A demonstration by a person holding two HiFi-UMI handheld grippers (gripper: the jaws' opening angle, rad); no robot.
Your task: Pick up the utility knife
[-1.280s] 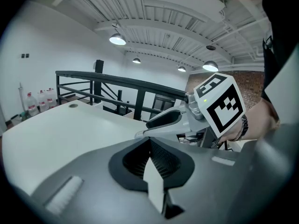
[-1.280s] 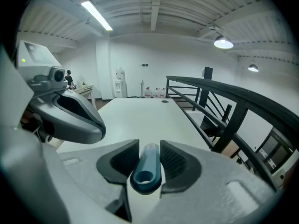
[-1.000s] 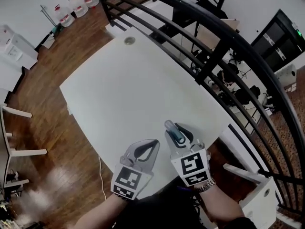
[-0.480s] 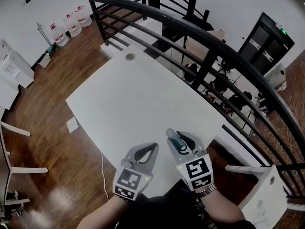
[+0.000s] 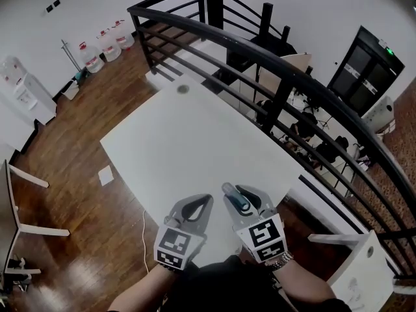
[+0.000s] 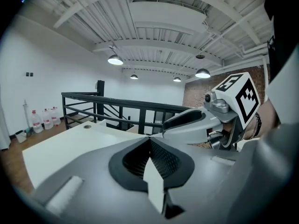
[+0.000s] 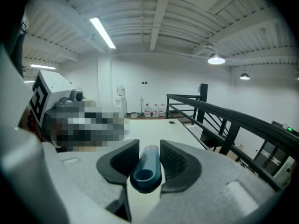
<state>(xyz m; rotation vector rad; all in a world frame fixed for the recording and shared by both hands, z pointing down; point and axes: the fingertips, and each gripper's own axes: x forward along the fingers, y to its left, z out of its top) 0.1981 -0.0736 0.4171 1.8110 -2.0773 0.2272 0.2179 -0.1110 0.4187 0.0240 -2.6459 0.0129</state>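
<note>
The utility knife is a teal-blue handle, and my right gripper is shut on it, above the near edge of the white table. In the right gripper view the knife lies lengthwise between the two black pads, its butt end towards the camera and its far end past the right gripper's tips. My left gripper hangs just left of it, shut with nothing in it. In the left gripper view its jaws meet at the tip, with the right gripper beside them.
A black metal railing runs along the table's far and right sides. A round grommet sits at the table's far corner. Water bottles stand by the far wall. A sheet of paper and a cable lie on the wooden floor at left.
Both grippers have risen away from the table top, side by side. The knife has stayed in the right gripper. The left gripper stays shut.
</note>
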